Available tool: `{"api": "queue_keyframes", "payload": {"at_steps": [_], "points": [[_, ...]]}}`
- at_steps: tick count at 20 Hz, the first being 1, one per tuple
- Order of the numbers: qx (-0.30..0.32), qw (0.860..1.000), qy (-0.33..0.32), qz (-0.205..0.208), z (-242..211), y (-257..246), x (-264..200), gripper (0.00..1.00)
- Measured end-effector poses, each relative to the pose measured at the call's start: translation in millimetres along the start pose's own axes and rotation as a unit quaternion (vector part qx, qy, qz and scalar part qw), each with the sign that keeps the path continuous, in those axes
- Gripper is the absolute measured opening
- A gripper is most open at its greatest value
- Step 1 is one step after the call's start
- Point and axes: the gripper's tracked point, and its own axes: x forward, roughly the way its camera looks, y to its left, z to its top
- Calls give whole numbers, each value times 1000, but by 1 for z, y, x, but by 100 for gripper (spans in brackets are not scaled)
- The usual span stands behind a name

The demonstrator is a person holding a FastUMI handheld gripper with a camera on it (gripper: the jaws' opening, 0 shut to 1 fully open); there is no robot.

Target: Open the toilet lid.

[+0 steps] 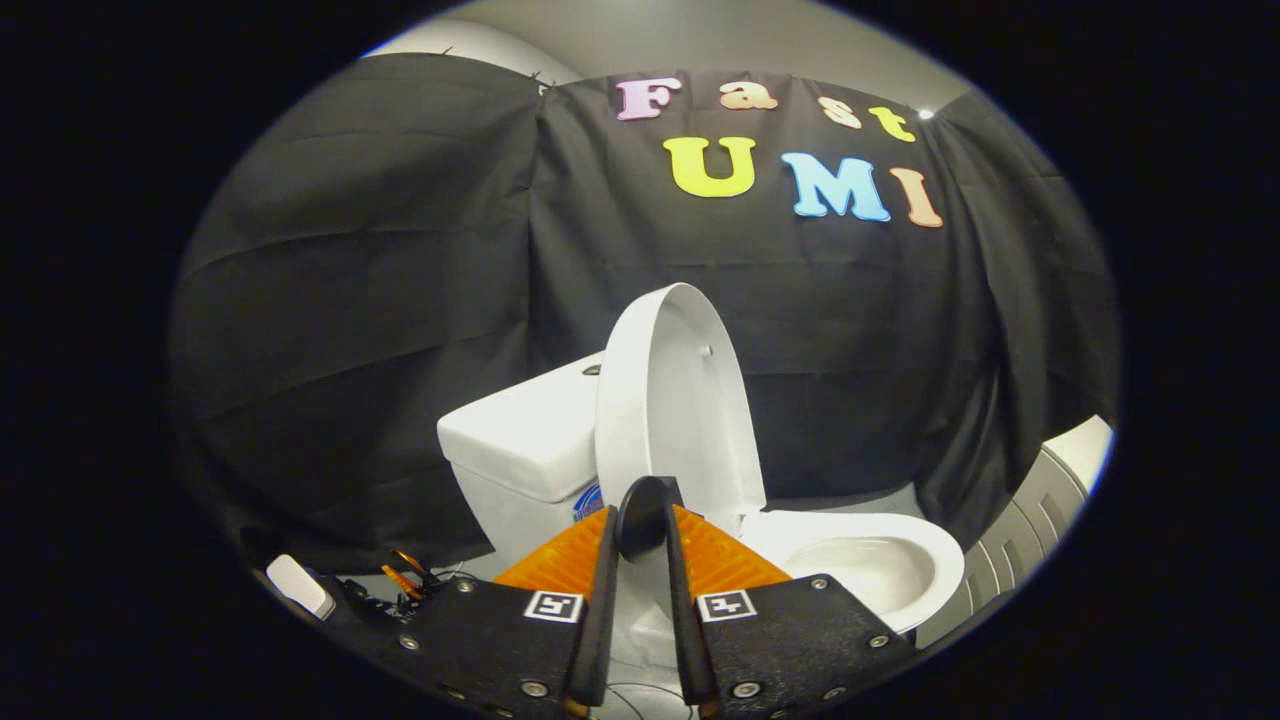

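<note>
The toilet (850, 560) stands just beyond the fingers, its lid (680, 400) raised upright against the tank (525, 440), whose blue sticker is half hidden and unreadable, while the gripper (643, 520) has its fingers narrowly apart, the lid's lower edge behind their tips.

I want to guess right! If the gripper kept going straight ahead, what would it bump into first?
Probably the raised toilet lid. The gripper has its fingers nearly closed, with a dark round knob between the tips, and the lid stands just beyond them. Depth is hard to judge here.
</note>
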Motion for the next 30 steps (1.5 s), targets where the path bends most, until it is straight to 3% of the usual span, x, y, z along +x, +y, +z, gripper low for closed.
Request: {"api": "queue_keyframes", "payload": {"at_steps": [4, 8, 15, 19, 25, 30], "points": [[-5, 999, -36, -1, 23, -16, -20, 97], [-17, 997, -75, -10, 48, -46, -51, 97], [-25, 991, -101, -83, 63, -126, -110, 97], [-36, 987, -108, -113, 57, -156, -149, 97], [21, 984, -116, -138, 29, -194, -191, 96], [25, 980, -118, -158, 16, -216, -211, 97]]}}
